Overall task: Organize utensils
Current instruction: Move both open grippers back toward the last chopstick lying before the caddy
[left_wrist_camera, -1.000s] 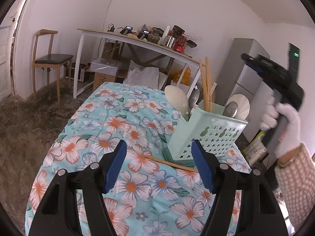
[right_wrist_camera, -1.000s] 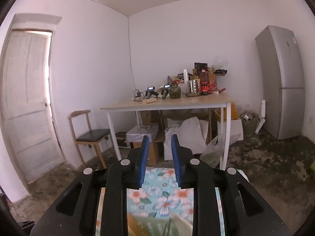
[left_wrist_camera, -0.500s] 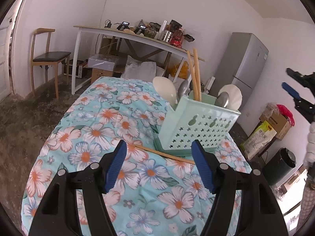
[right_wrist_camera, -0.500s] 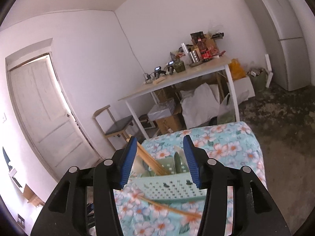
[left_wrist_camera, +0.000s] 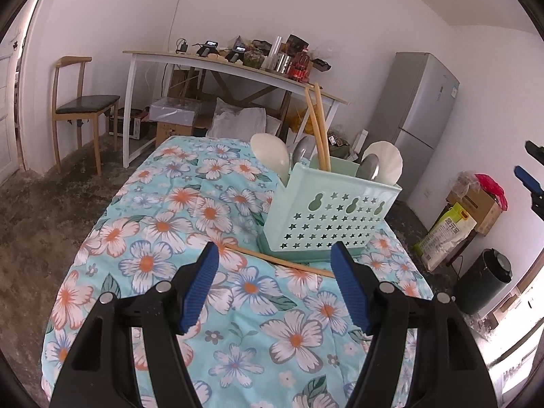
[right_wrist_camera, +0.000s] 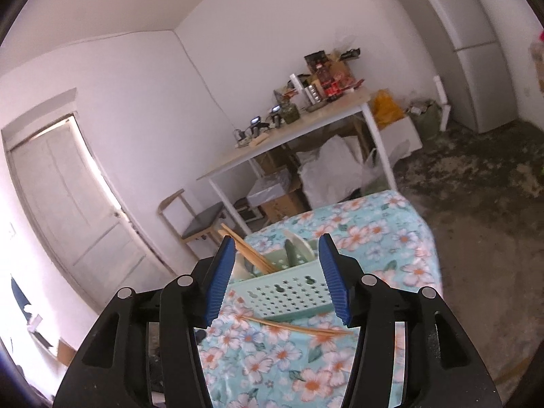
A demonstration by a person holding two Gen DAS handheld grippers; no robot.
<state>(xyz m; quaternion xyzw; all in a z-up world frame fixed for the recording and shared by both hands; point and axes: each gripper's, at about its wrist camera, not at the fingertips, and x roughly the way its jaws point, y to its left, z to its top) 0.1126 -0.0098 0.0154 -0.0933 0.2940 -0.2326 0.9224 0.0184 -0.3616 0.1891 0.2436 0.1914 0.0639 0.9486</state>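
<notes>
Left gripper (left_wrist_camera: 273, 284) fingers spread, nothing between, hovering over floral-cloth counter (left_wrist_camera: 163, 238). Right gripper (right_wrist_camera: 277, 275) fingers also apart and empty, last reading barely changed; seen at far right edge of left view (left_wrist_camera: 530, 178). Mint caddy (left_wrist_camera: 326, 217) upright toward counter's right edge, holding two chopsticks (left_wrist_camera: 318, 125) and spoons (left_wrist_camera: 272, 156). One loose chopstick (left_wrist_camera: 278, 260) flat on cloth, just beside caddy's near base, running toward right edge.

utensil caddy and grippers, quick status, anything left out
Left gripper open, empty. Right gripper open, empty. One chopstick loose on the floral cloth before the green caddy. Nothing blocking.
</notes>
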